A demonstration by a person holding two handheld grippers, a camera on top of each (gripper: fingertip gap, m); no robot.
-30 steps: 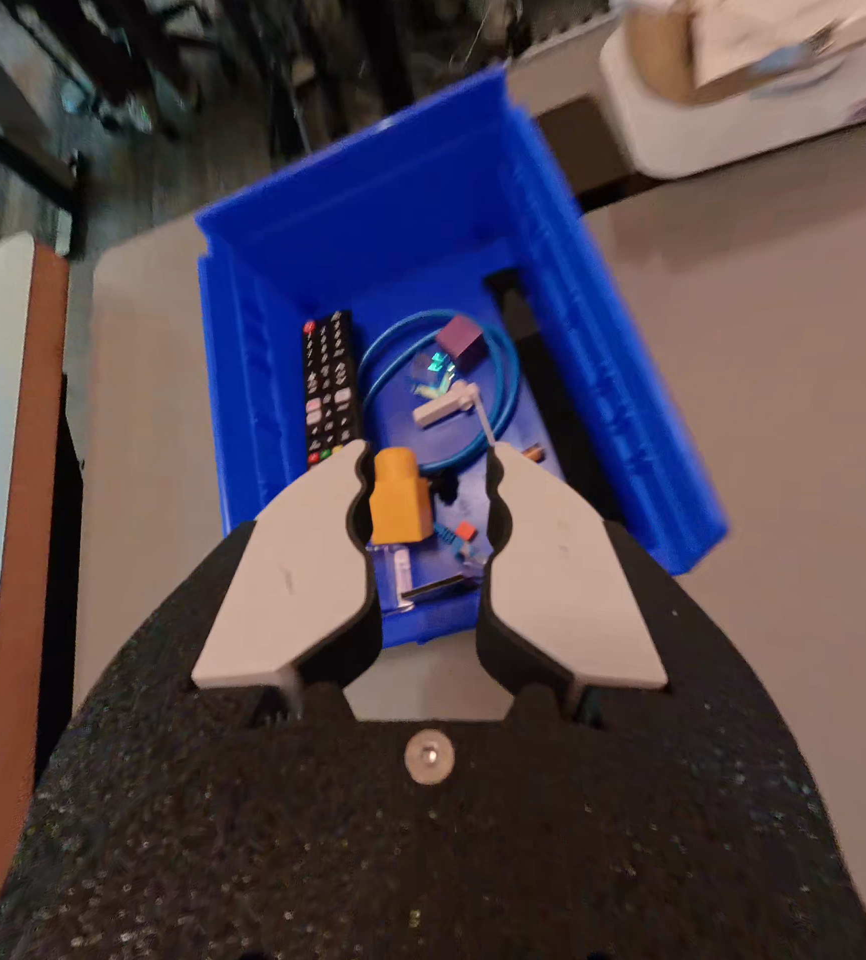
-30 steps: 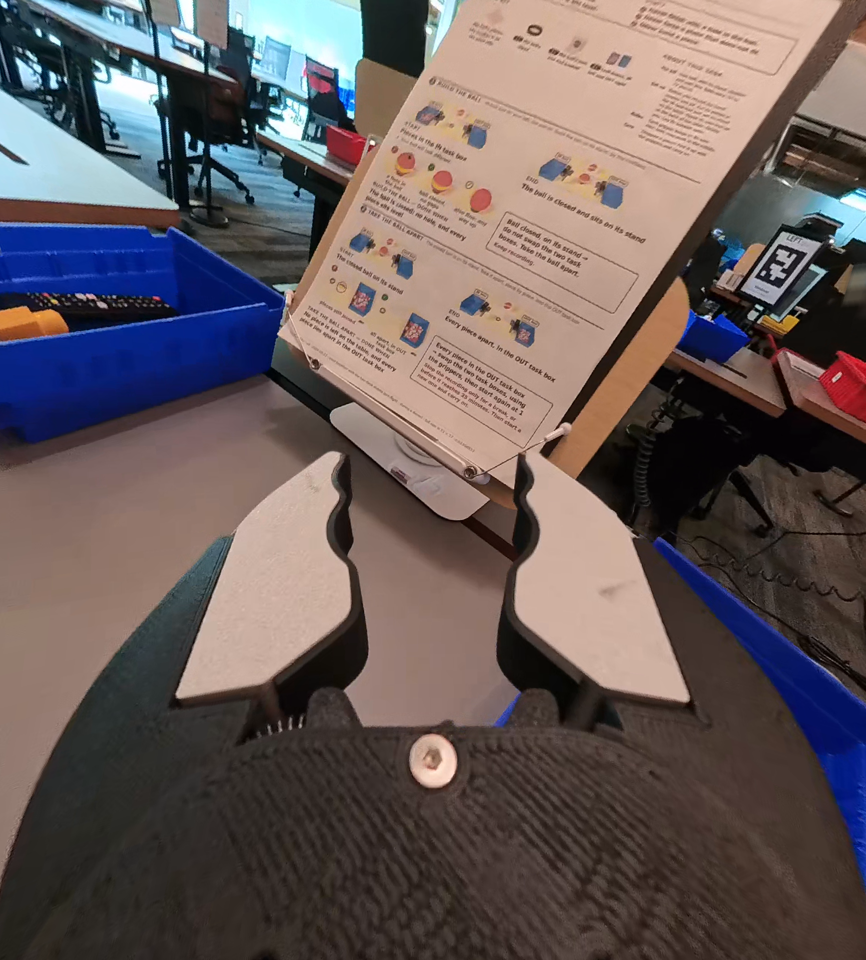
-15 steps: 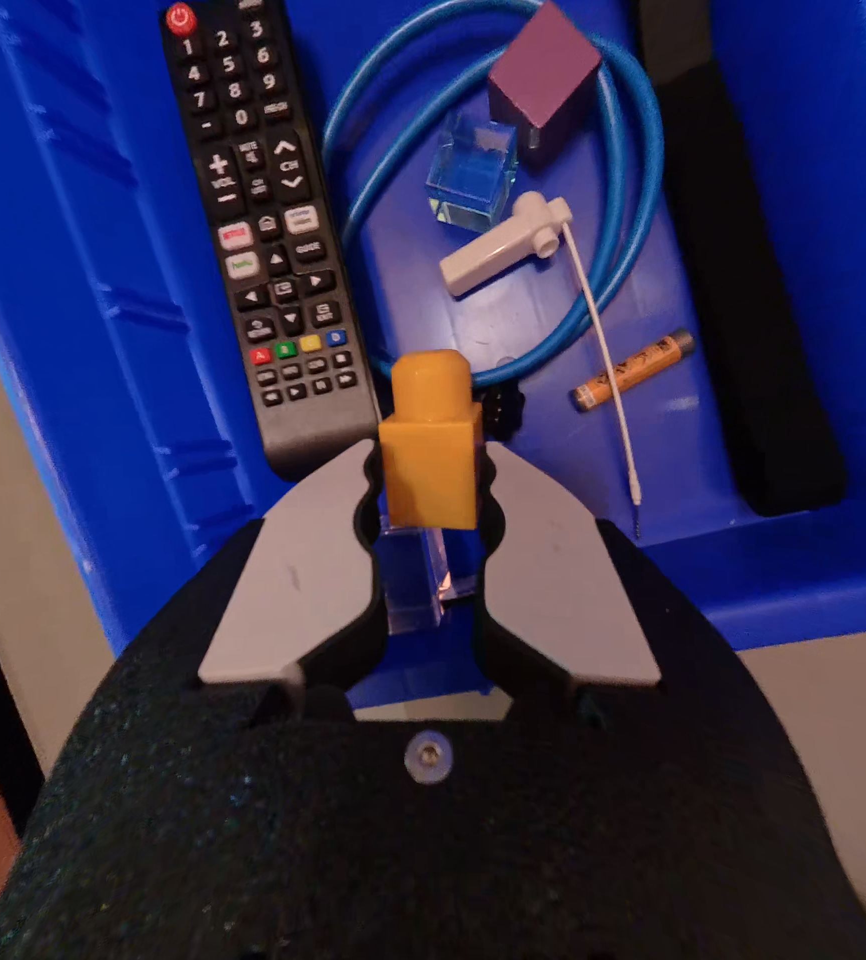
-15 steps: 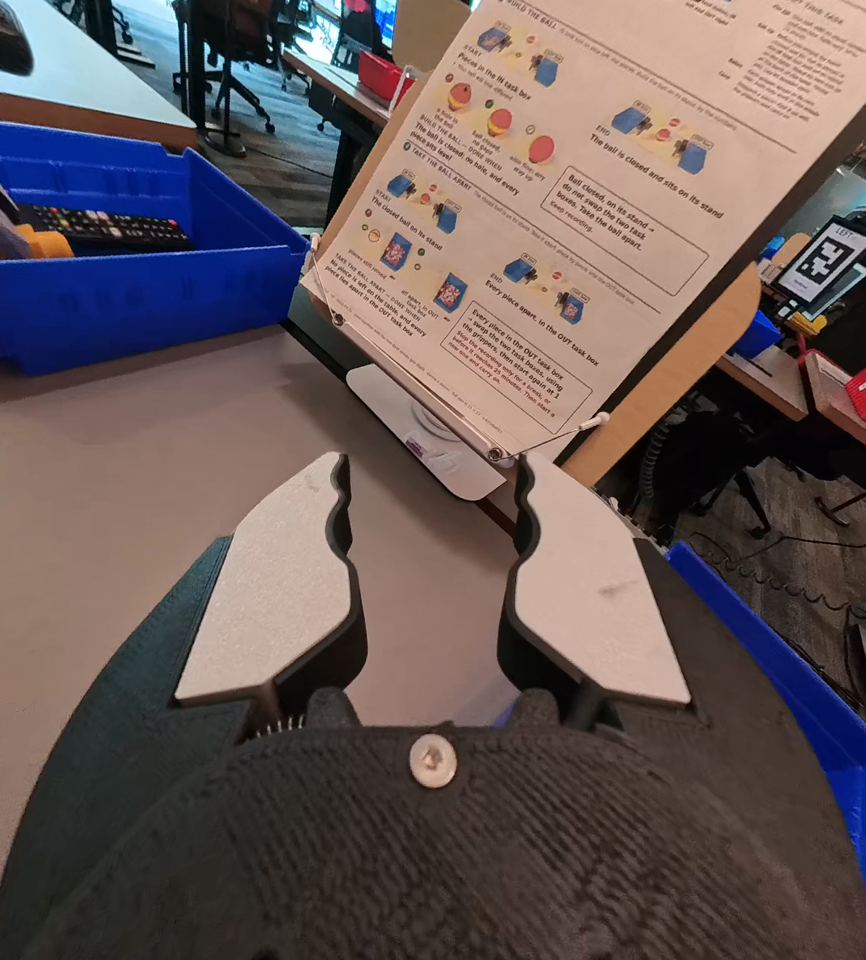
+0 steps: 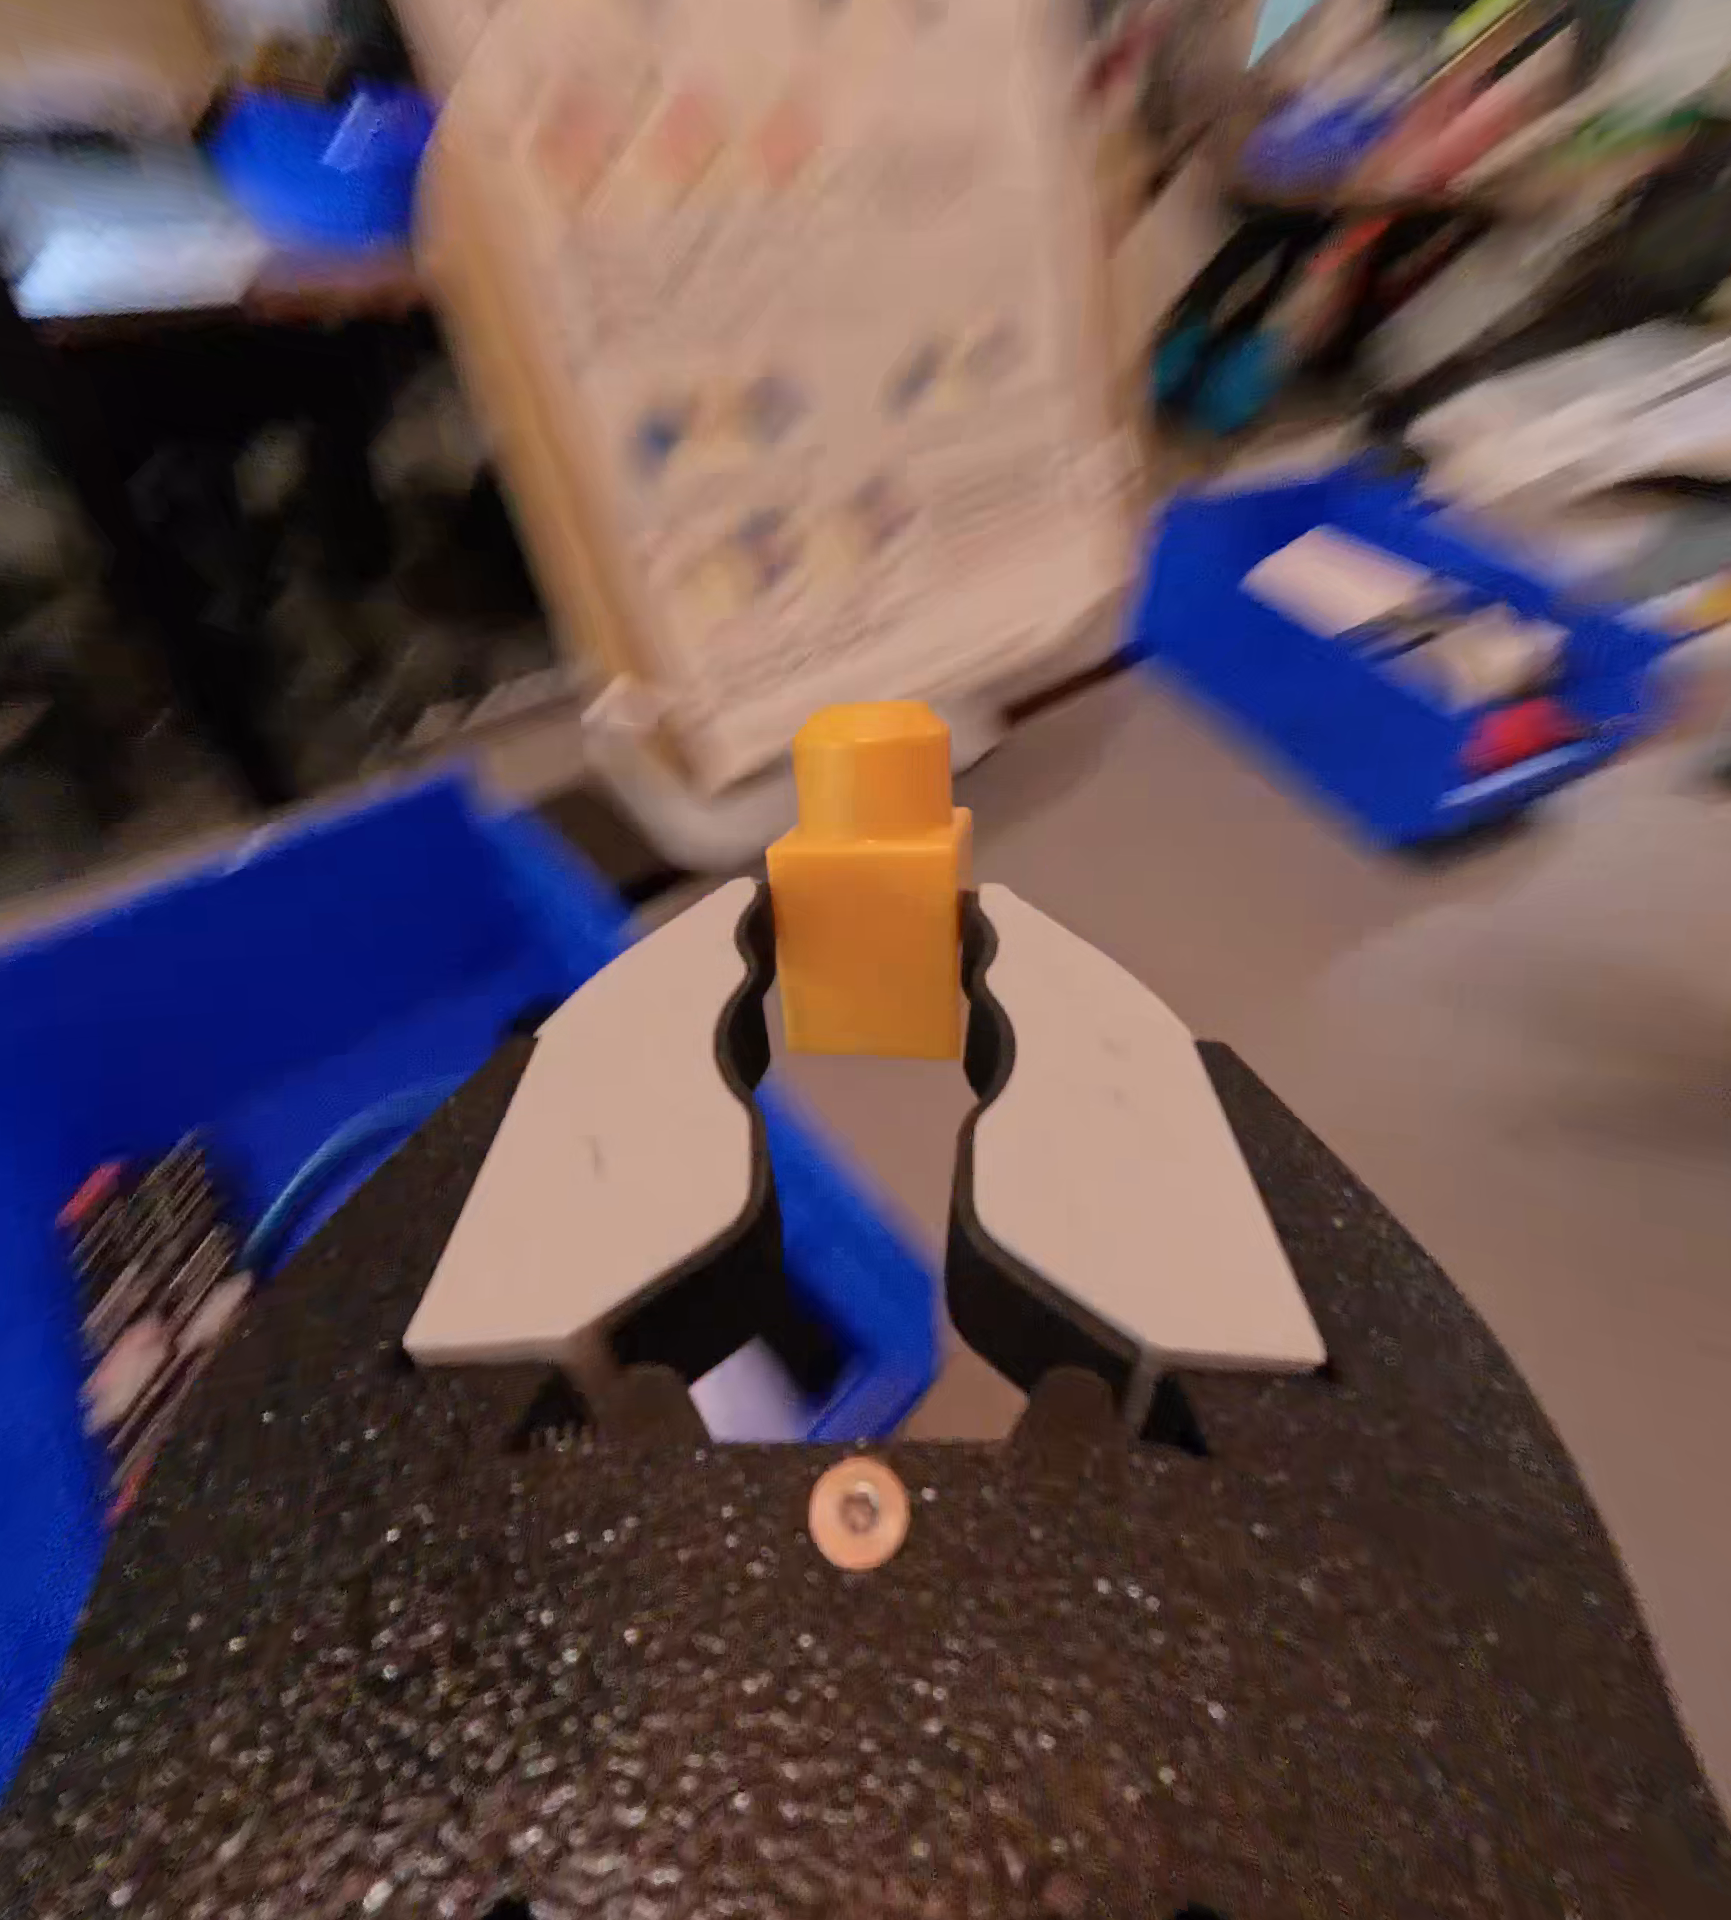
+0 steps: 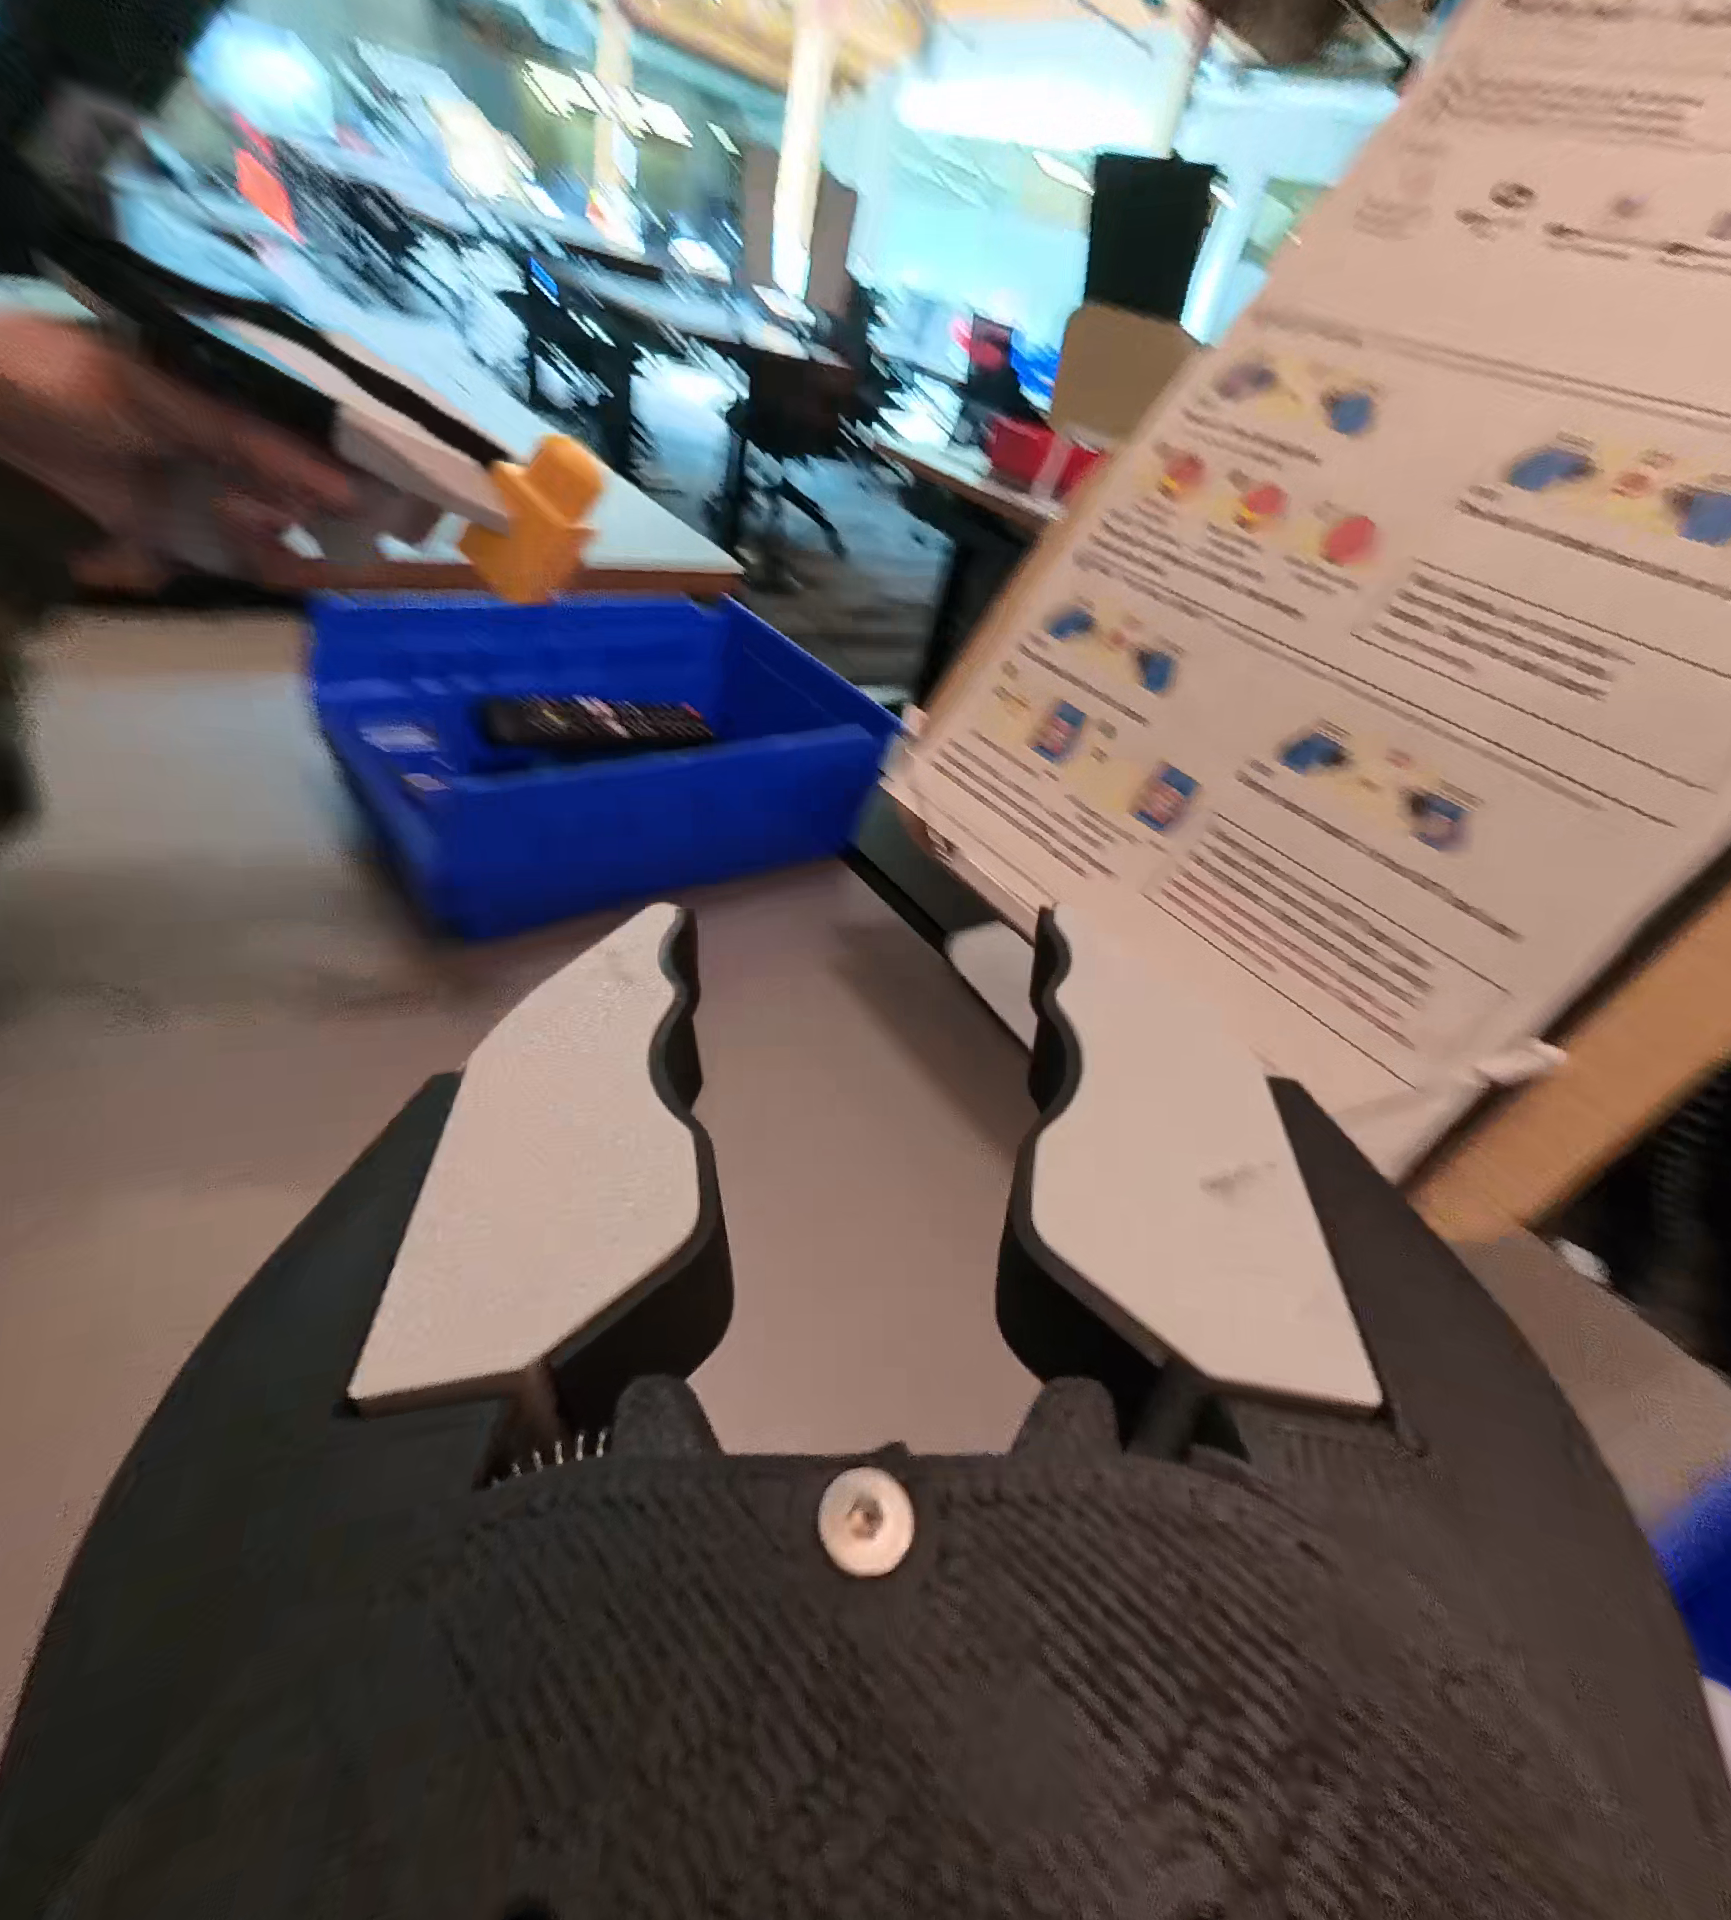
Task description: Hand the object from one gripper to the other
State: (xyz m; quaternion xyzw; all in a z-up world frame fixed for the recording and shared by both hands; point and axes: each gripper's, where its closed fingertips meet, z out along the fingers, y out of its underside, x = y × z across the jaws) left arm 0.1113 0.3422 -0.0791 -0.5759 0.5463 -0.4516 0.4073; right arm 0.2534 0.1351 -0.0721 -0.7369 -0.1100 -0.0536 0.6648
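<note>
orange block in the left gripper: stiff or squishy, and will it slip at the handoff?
Probably stiff: the orange block keeps crisp edges while clamped in the left gripper. Likely light, looks like plastic. Slip seems unlikely given flat sides against the fingers, though the narrower stub on top offers the open right gripper less to hold.

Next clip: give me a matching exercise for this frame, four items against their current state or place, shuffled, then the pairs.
Column 1
1. orange block
2. right gripper
3. remote control
4. instruction sheet

Column 2
A. lying inside the blue bin
B. propped up at a slant beside the bin
C. open, nothing between its fingers
D. clamped in the left gripper, held above the bin

Pairs: 1-D, 2-C, 3-A, 4-B
</note>
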